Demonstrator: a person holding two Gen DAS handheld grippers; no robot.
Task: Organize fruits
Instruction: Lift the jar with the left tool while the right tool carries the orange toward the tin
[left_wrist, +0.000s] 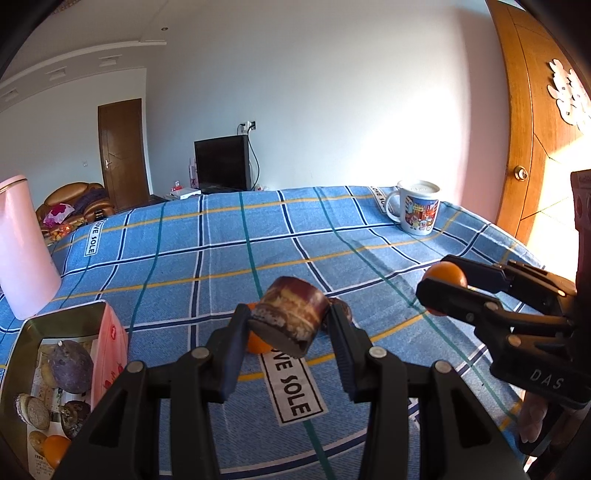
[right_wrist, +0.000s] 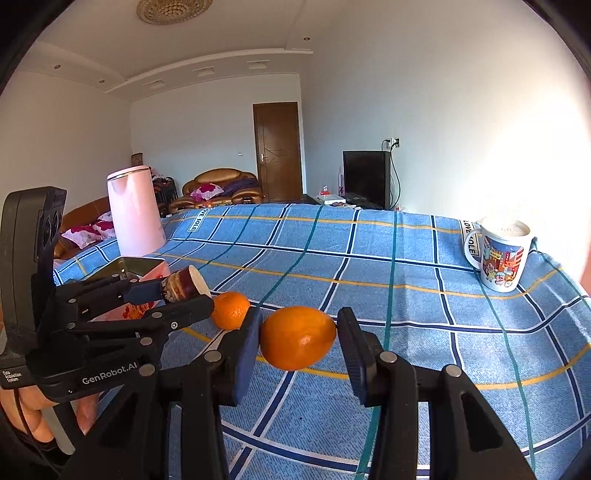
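Left wrist: tin (left_wrist: 22, 354) at 8 o'clock, mug (left_wrist: 419, 208) at 1; left gripper (left_wrist: 291, 325) fingers clamped on brown cylinder (left_wrist: 291, 317), lifted. Right wrist: loose orange (right_wrist: 231, 309) at 10, counter (right_wrist: 406, 295); right gripper (right_wrist: 297, 338) fingers pinching held orange (right_wrist: 297, 338).

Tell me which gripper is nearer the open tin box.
Left. The left gripper, clamped on a dark red chunk, hangs just beside the tin box; the right gripper, holding an orange, is farther off.
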